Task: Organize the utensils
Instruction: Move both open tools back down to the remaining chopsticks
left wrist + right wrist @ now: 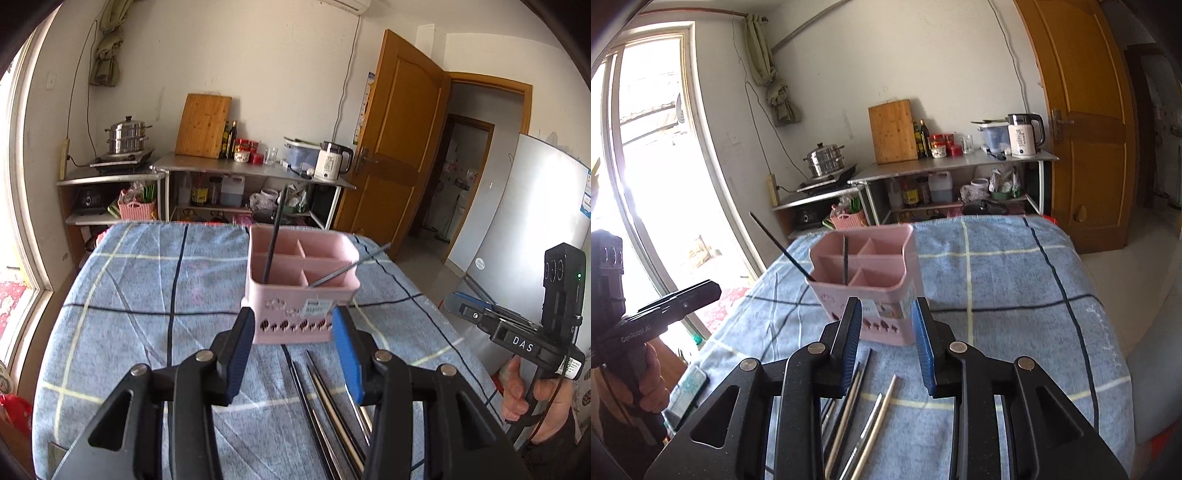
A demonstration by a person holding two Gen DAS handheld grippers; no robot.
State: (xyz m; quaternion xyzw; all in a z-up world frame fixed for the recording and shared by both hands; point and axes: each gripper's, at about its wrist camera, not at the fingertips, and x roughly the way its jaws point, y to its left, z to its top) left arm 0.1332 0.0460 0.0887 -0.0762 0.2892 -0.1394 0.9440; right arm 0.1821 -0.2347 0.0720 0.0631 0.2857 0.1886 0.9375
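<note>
- Kitchen shelves stand behind our table, which is covered by a blue checked cloth.
- We keep the pink caddy in the middle; two dark chopsticks already lean inside it.
- More chopsticks lie loose just before it, within easy reach.
- Our left gripper and right gripper both hang with jaws apart and empty, we think ready for the next pick.

Pink caddy with cut-out pattern, blue plaid tablecloth, black chopsticks, blue-padded black tool
</note>
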